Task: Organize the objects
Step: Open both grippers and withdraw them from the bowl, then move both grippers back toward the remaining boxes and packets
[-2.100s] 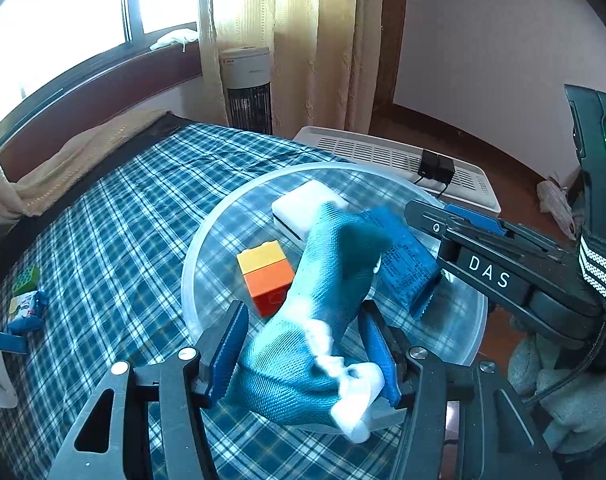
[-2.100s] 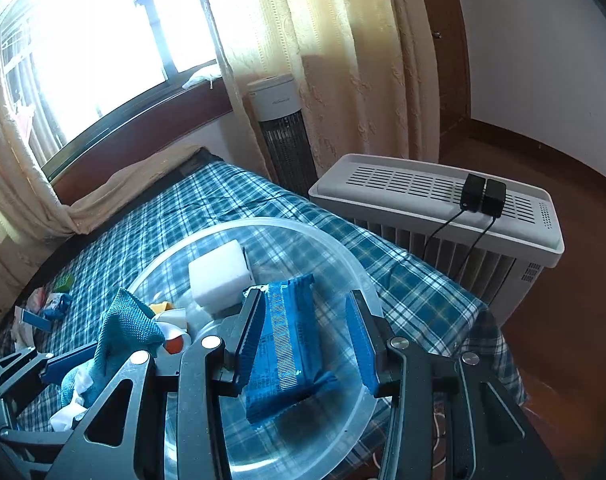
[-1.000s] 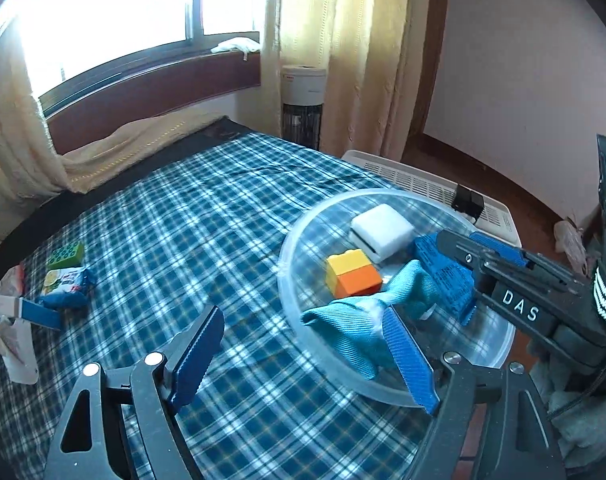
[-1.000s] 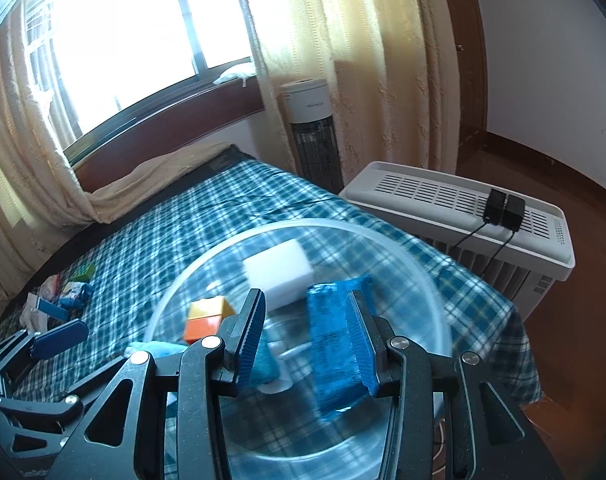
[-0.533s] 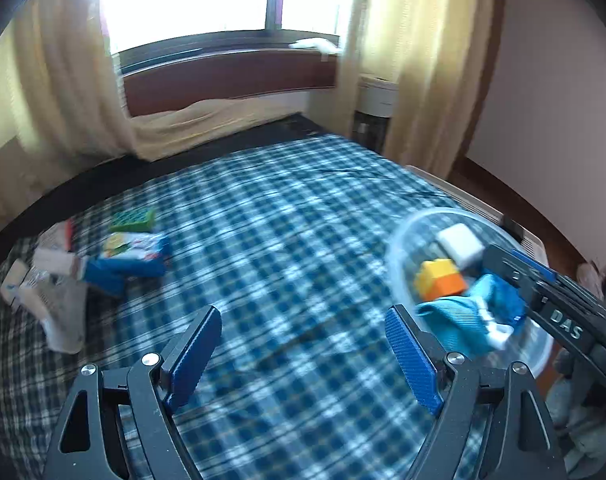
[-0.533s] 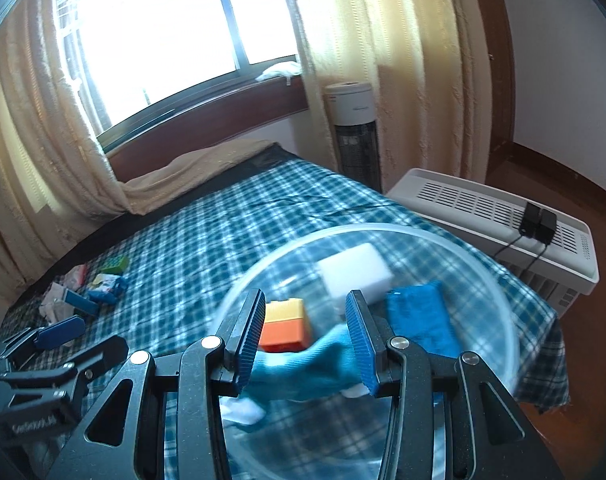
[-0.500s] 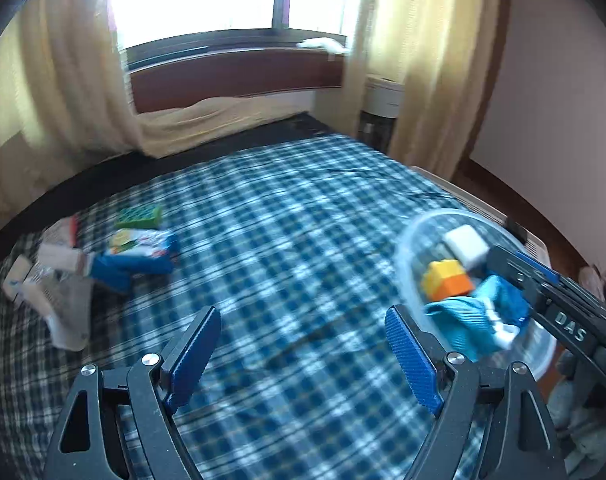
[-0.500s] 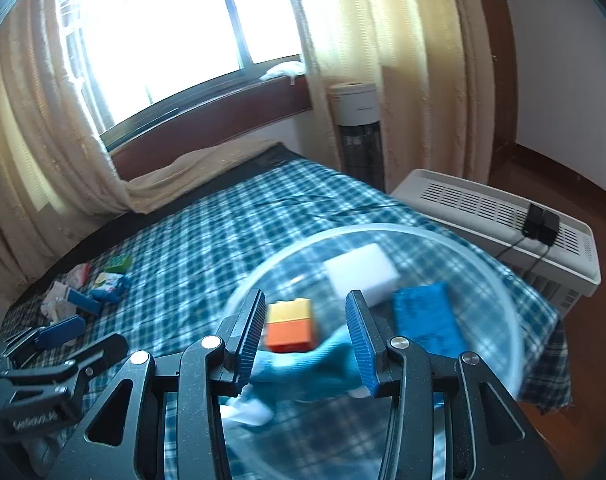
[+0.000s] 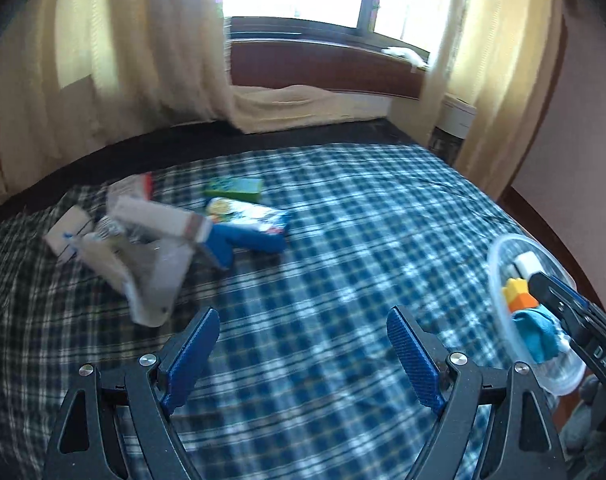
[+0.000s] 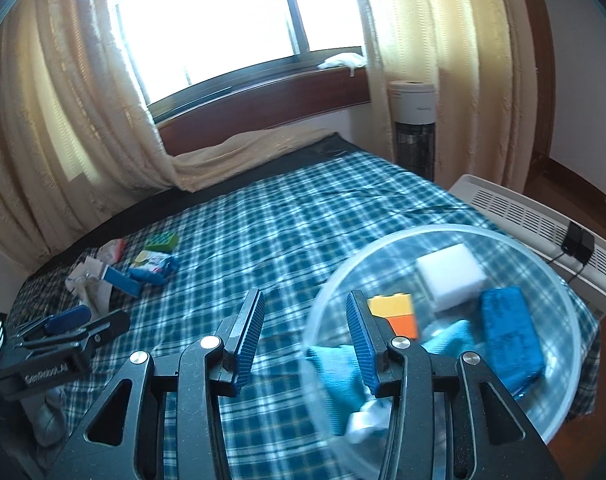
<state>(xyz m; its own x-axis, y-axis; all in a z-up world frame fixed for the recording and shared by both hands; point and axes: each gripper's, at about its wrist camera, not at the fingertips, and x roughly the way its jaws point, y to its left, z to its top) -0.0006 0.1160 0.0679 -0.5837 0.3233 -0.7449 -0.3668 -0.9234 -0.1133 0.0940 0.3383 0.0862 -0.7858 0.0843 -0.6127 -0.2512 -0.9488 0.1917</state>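
Left gripper (image 9: 303,344): black skeletal frame with triangular cut-outs, silver screws at the pivots, two blue ribbed pads (image 9: 413,360) on the jaws. Seen from the right wrist camera, its side carries white lettering, blurred, beside a black-and-white striped strap.

Right gripper (image 10: 303,334): same black frame, silver screws, blue ribbed pads (image 10: 245,336). Its side arm bears white letters "DAS" in the left wrist view.
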